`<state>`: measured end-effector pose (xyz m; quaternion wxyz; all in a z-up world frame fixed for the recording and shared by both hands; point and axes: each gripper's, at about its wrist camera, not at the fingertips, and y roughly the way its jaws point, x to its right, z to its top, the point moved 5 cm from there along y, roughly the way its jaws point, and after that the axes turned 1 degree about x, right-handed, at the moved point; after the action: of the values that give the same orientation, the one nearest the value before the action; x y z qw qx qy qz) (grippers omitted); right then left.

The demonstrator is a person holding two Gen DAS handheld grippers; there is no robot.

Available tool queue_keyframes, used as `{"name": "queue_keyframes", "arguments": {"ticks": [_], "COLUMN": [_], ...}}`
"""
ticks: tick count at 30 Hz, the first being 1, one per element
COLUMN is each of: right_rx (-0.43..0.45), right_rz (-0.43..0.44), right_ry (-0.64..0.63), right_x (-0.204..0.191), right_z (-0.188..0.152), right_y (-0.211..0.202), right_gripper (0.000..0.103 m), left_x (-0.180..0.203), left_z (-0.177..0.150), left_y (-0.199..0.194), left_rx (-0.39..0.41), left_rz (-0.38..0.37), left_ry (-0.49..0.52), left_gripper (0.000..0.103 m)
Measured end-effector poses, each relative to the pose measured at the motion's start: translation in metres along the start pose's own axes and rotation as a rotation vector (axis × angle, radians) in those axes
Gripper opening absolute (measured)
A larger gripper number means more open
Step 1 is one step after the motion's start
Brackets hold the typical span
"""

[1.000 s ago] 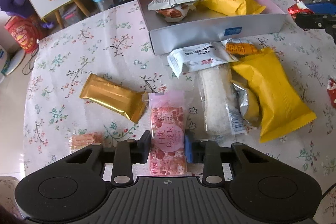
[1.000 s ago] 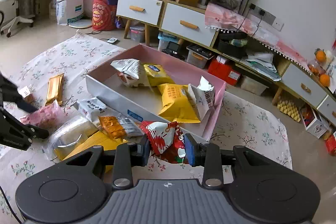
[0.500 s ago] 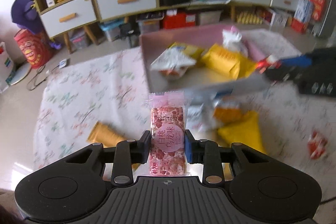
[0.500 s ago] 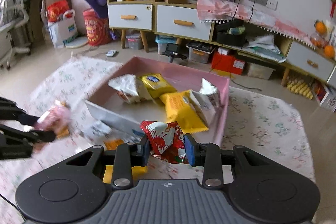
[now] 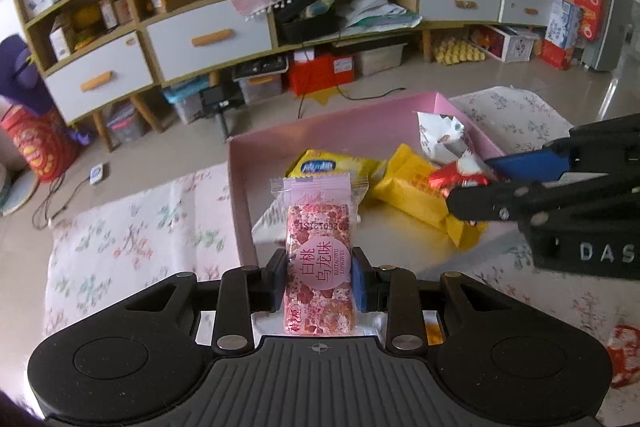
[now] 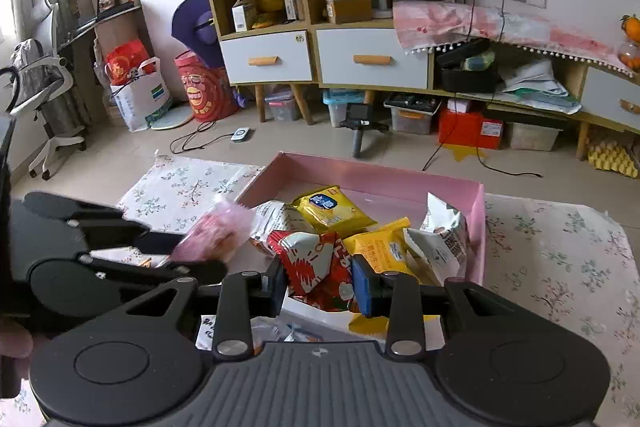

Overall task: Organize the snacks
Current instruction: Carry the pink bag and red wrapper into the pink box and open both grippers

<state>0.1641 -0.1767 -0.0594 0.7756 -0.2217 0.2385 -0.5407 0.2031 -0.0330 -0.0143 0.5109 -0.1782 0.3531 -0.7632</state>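
Left tongs (image 5: 319, 277): clamped on the pink snack bar (image 5: 319, 263), raised at the pink box's (image 5: 320, 131) near wall.
Right tongs (image 6: 320, 283): pinching the red-and-white packet (image 6: 312, 263) over the box.
Box: yellow packets (image 6: 332, 207) inside, on the floral desk (image 6: 560, 247).

Each black claw (image 5: 319, 279) has a ribbed body, silver screws, blue pads (image 5: 359, 279) and white "DAS" lettering.

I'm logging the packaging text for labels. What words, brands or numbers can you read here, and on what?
"白桃乌龙味" and "BAITAOWU LONGWEI": pink snack packet in the left claw.
"DAS", cut off: right claw body.
Print on the yellow packets and the packet's upside-down date code: too small or blurred.
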Motion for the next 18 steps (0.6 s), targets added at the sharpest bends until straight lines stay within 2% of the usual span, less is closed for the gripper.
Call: {"name": "queue_keyframes", "arguments": {"ticks": [8,13,16,18], "right_rx": [-0.034,-0.033,-0.03,-0.031], "right_rz": [-0.002,0.012,0.002,-0.01], "right_ry": [0.018,0.015,0.012,0.022], "right_x": [0.01,0.01,0.012,0.015], "right_z": [-0.006,-0.006,-0.006,-0.006], "right_y": [0.021,0.024,0.024,0.023], "right_gripper": [0.01,0.012,0.019,0.031], "left_x": [0.003,0.004,0.003,0.002], "left_z": [0.005,0.006,0.005,0.004], "left_y": [0.027,0.032,0.031,0.031], "left_rx": [-0.006,0.035,0.077,0.076], "left_rz": [-0.032,-0.071,-0.075,-0.087], "left_ry": [-0.004,-0.009,-0.01,-0.021], "left_gripper": [0.029,0.029,0.033,0.036]}}
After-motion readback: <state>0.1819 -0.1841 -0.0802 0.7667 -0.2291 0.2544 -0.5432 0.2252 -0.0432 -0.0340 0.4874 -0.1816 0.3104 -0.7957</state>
